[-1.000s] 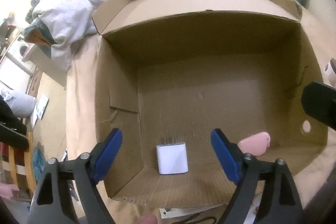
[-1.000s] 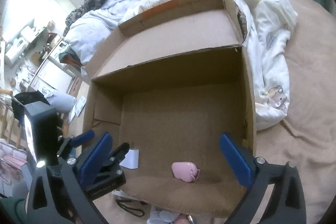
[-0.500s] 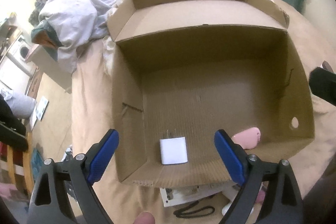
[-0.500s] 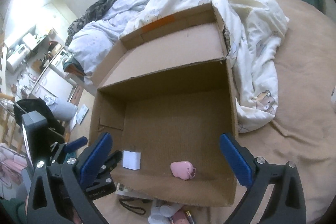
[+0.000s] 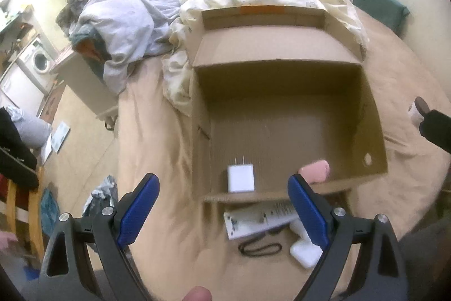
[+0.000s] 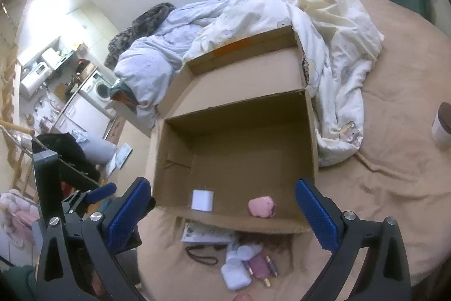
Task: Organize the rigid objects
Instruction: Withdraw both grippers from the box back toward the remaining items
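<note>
Holding my left claw (image 5: 222, 205) wide with nothing between its blue pads, I looked down from the lower part of the frame into the open cardboard box (image 5: 375, 137) on the bed (image 5: 157, 160). My right claw (image 6: 222, 208) also stood spread and empty. The white charger (image 5: 240, 178) lay on the box floor by the near wall, the pink case (image 6: 261, 206) to its right, while a white remote (image 5: 253, 220), black cord (image 5: 260, 248) and white pouch (image 6: 235, 274) lay outside, lower centre.
</note>
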Tool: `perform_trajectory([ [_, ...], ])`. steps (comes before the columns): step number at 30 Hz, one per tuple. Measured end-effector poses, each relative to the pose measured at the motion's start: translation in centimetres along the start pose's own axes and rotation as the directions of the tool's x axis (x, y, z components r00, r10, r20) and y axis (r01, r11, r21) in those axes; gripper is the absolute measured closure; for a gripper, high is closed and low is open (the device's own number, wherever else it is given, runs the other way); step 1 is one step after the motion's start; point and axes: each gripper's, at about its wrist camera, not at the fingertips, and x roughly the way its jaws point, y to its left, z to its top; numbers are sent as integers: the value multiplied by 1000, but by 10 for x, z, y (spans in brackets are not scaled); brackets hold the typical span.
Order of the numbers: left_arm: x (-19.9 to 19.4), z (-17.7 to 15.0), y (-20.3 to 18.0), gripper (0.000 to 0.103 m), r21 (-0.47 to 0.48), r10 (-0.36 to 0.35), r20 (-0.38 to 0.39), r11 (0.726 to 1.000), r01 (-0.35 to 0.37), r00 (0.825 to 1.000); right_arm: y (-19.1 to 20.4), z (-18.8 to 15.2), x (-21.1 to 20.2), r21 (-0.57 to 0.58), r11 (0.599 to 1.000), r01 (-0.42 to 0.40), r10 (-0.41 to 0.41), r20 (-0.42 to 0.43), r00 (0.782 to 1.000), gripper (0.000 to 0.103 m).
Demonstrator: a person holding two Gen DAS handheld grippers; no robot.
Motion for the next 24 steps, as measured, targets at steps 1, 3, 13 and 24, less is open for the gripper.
perform_trajectory([
  [1, -3, -4, 2, 12, -5, -5, -5, 1000, 5, 1000, 0, -4, -3, 3, 1000, 5, -5, 0, 1000, 0],
  [3, -9, -12, 5, 12, -17, -24, -10, 1000, 24, 1000, 1, -16, -7, 8, 1000, 6, -5, -3, 1000, 0],
  [13, 12, -48, 18, 12, -107, -41, -46, 994, 36, 998, -14, -59, 10, -4, 996, 92, -92, -87, 992, 0],
  [24, 46, -67, 8, 12, -159, -72, -160, 986, 46, 984, -28, -66, 35, 27, 989, 143, -135, -187, 973, 0],
])
